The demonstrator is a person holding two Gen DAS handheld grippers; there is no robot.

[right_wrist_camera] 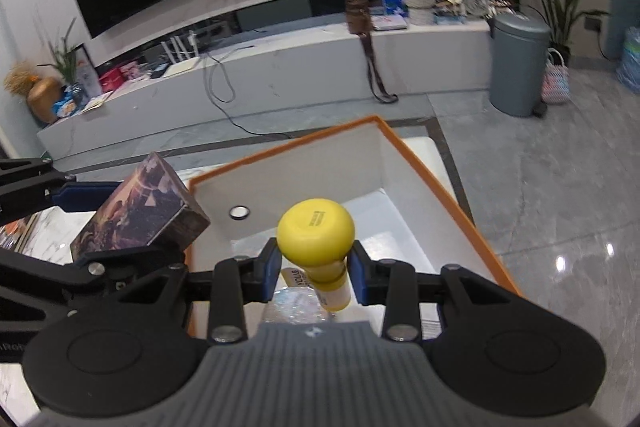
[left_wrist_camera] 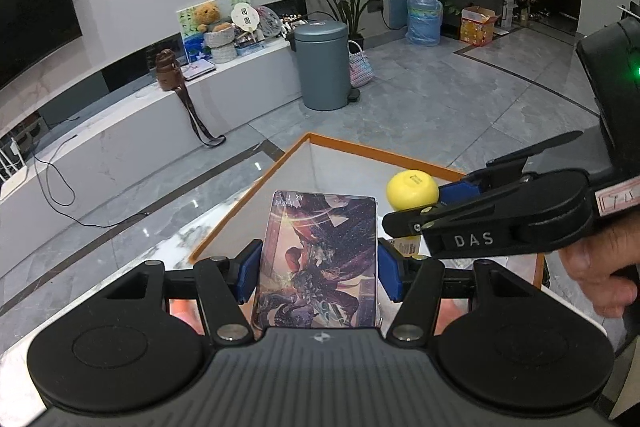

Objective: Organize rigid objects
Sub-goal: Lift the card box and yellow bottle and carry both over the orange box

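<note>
1. The left tool [left_wrist_camera: 318,273] is part open, its blue pads pressing the two long sides of a box [left_wrist_camera: 320,263], a flat, hard-edged pack with glossy printed artwork, held tilted forward and down.
2. The right tool [right_wrist_camera: 314,273] is closed as far as it goes on the narrow neck of a yellow bottle [right_wrist_camera: 316,231], which has a smooth, rounded plastic end pointing away from the camera and a paler labelled body below the pads.
3. Both loads hang at or over a bin [right_wrist_camera: 420,163], an open rectangular box with an orange rim and plain white inner walls. The bottle is above its inside; the box is at its near left edge, seemingly not yet over the opening.
4. A small round disc [right_wrist_camera: 239,212] lies on the bin floor, and something shiny and crinkled sits below the bottle, too blurred to name.
5. The step in hand looks like lowering both things into the bin. To do it well, I would bring the box clear of the orange rim first, then lay it flat against a wall so it takes little room.
6. The bottle is round and would roll, so it is best set low and let go gently, away from the disc.
7. The bin rests on a pale marbled bench [left_wrist_camera: 192,235].
</note>
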